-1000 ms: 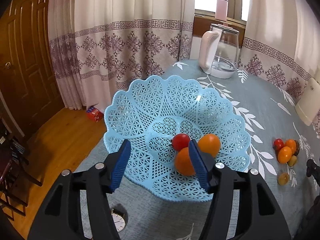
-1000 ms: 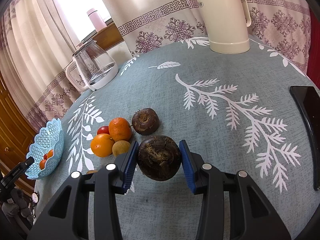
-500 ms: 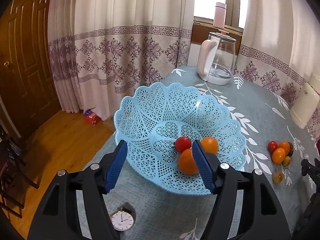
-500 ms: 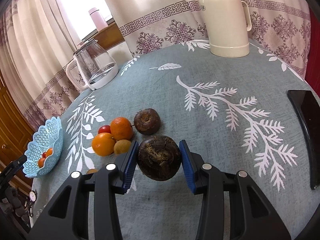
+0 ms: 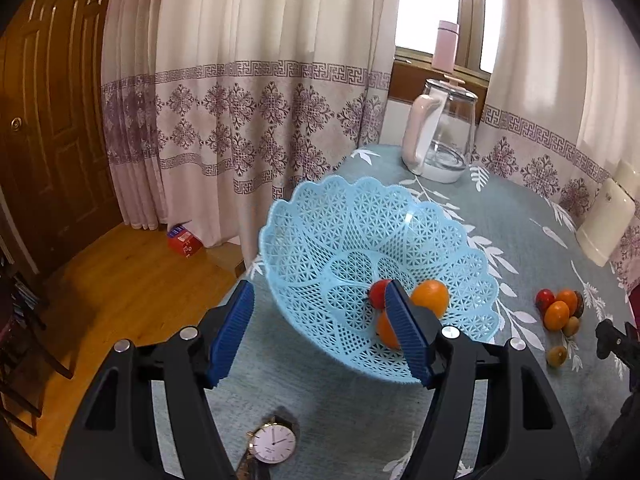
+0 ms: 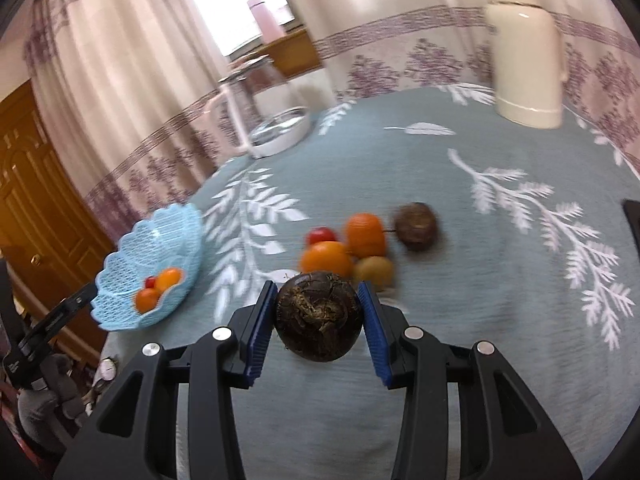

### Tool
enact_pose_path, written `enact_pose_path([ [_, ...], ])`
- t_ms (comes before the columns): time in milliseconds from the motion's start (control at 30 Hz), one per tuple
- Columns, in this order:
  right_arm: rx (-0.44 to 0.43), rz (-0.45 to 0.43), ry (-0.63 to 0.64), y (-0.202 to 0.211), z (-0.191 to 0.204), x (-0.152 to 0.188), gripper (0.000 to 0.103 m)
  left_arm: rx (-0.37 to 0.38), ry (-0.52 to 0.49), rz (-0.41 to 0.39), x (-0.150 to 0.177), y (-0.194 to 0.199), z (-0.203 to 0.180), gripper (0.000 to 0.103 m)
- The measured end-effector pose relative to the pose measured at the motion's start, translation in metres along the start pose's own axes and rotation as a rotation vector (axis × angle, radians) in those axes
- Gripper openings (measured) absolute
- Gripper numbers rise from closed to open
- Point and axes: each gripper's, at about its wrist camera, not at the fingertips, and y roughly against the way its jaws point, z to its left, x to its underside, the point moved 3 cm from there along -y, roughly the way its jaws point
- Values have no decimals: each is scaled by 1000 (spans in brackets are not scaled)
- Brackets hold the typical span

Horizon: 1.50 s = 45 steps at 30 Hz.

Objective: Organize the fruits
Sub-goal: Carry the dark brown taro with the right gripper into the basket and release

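Note:
A light blue lattice basket (image 5: 360,236) stands near the table's edge and holds a small tomato (image 5: 377,294) and two oranges (image 5: 431,298). My left gripper (image 5: 319,288) hovers open over the basket's near rim, holding nothing. My right gripper (image 6: 317,286) is shut on a dark brown rough round fruit (image 6: 318,322), held above the cloth. Behind it lies a pile of two oranges (image 6: 326,258), a tomato (image 6: 320,236), a yellowish fruit (image 6: 374,270) and a second dark fruit (image 6: 416,226). The basket (image 6: 160,236) is to the left in the right wrist view.
A glass kettle (image 5: 440,136) stands at the table's far side and a cream thermos (image 6: 524,60) at the back right. A wristwatch (image 5: 274,444) lies under my left gripper. A dark flat object (image 6: 632,224) lies at the right edge. The floor drops off left of the basket.
My right gripper has lifted the dark fruit and swung left, bringing the basket closer in its blurred view. My left gripper has drawn back and leftward from the basket, still open.

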Motion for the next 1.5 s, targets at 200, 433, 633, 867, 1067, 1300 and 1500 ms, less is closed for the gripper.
enact_pose_path([
  [200, -88, 36, 92, -12, 56, 0, 42, 9, 29, -14, -2, 6, 13, 70],
  [433, -193, 84, 185, -32, 125, 2, 42, -22, 47, -49, -13, 17, 28, 70],
  [633, -261, 110, 267, -49, 183, 5, 42, -36, 84, -73, -21, 27, 43, 70],
  [867, -306, 172, 289, -75, 223, 15, 42, -58, 111, -97, -27, 36, 56, 70],
  [1067, -303, 207, 311, -96, 244, 23, 42, -63, 130, -102, -29, 40, 62, 71],
  [1300, -313, 232, 313, -106, 253, 26, 45, -66, 150, -111, -30, 44, 66, 80],
  [1500, -307, 203, 285, -96, 244, 21, 55, -62, 143, -116, -31, 46, 63, 80],
])
